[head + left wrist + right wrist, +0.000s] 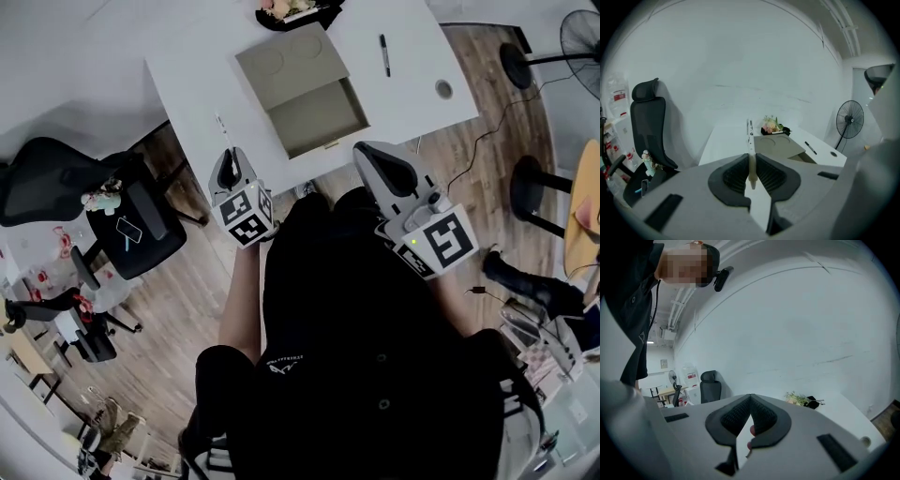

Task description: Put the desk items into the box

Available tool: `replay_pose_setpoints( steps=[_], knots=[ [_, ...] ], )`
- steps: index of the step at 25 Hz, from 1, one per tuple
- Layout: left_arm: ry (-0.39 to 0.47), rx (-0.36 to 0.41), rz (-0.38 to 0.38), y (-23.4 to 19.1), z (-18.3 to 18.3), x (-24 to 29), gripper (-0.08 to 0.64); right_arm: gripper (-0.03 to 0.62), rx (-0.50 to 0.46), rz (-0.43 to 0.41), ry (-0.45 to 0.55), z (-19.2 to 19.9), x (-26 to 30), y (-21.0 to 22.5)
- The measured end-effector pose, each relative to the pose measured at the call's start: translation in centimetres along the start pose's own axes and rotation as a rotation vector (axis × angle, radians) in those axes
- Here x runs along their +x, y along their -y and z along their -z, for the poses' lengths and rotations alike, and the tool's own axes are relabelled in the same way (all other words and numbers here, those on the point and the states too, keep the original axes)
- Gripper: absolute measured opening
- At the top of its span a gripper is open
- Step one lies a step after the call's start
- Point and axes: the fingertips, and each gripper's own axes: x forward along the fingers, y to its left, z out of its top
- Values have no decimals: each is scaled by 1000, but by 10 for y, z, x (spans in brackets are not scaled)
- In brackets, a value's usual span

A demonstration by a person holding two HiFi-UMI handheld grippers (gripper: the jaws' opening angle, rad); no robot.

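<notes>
Fig.: White table point(187, 75) against plain white wall point(740, 56); wood-plank floor point(187, 309) below. Black office chair point(47, 183) at left w/ high backrest; pedestal fan point(583, 47) at right, nr table's far corner. Tan tabletop point(586, 187) at right edge. Light even, diffuse.

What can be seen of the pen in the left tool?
The pen is slim, white and plastic-looking, with small dark print near its far end. The left tool is shut on its lower part, a pad on each side, with its tapered end between them. It points straight out along the jaws over the white desk, left of the open box. Nothing else touches it.
</notes>
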Motion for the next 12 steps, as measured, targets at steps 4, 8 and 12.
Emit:
replay_pose_setpoints(
  steps=[4,8,12],
  knots=[
    [112,5,17,5,-40,-27,57,-2,4,-23,22,-6,1,-1],
    [200,7,23,2,-73,-52,57,-2,-4,-42,48,-13,7,-7],
    [272,15,43,1,-101,-77,57,-2,-3,-55,64,-18,10,-13]
  ],
)
